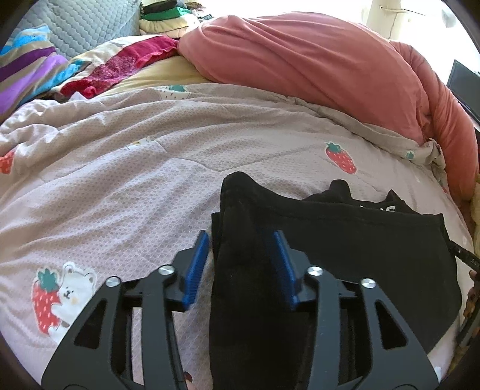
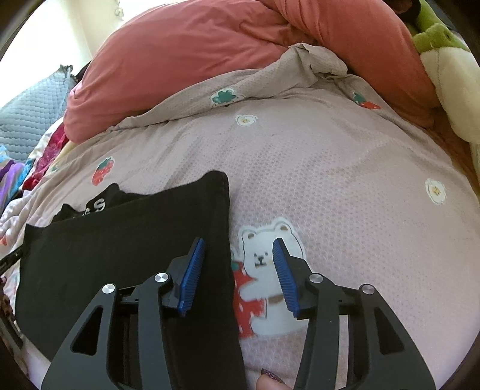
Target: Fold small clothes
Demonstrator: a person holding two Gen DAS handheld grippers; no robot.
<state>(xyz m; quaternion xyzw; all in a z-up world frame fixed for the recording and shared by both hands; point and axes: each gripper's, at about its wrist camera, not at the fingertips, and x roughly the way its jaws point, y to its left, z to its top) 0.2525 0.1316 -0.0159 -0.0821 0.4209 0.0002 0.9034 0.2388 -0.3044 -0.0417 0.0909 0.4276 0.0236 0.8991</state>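
Note:
A small black garment with white lettering lies on the pale pink strawberry-print quilt. Its left edge is folded into a thick strip. My left gripper is open, its blue pads on either side of that strip. In the right wrist view the same garment lies at the left, and my right gripper is open, straddling its right edge. The right gripper's left pad is over the black cloth and its right pad over the bear print.
A salmon-pink duvet is heaped along the far side of the bed. Striped and red fabrics, a grey quilted pillow and stacked clothes lie far left. A green and white plush toy sits far right.

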